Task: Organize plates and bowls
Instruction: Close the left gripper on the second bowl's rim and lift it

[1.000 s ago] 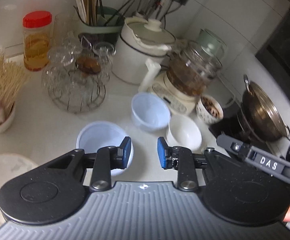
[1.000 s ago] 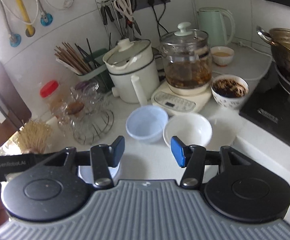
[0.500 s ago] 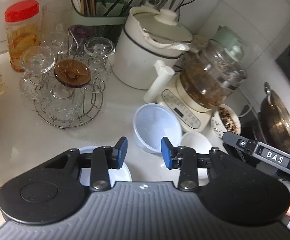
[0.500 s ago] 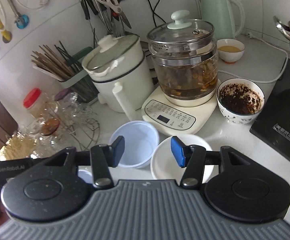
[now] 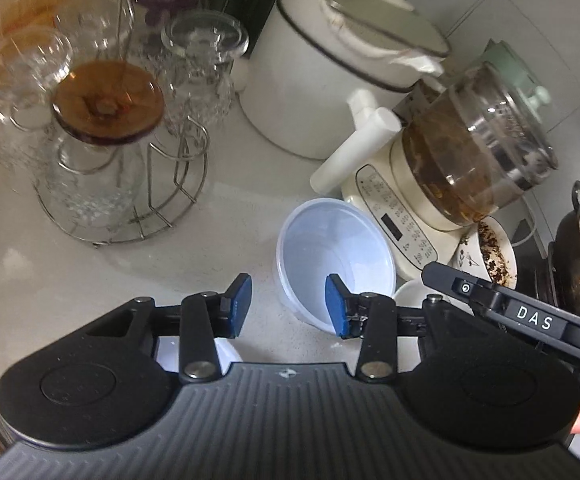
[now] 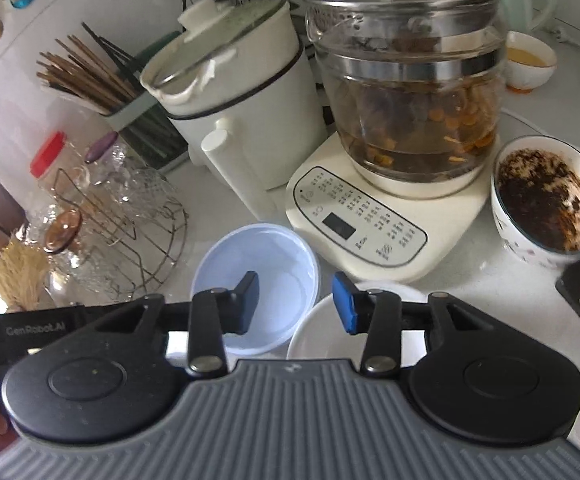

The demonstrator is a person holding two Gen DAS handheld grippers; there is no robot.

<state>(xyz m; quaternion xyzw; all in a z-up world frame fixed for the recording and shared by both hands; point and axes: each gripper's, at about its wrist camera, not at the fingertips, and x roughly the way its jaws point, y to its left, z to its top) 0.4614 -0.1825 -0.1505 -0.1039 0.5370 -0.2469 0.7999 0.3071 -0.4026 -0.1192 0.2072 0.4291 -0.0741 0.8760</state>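
Both my claws had pushed in closer over the last second, so the bowls filled far more of each view — I judged a grasp was near. At ten o'clock from my left claw (image 5: 285, 310) stood the wire rack (image 5: 129, 216) of ribbed, clear glasses. The left claw was wide and empty, its right pad over the near rim of the pale blue plastic bowl (image 5: 342, 248), a thin, smooth, round tub at one o'clock on the speckled tabletop (image 5: 69, 280). My right claw (image 6: 296, 300) was also wide, holding nothing — straddling the gap between that blue bowl (image 6: 269, 264) and the glossy white bowl (image 6: 322, 336) at five o'clock beside it.
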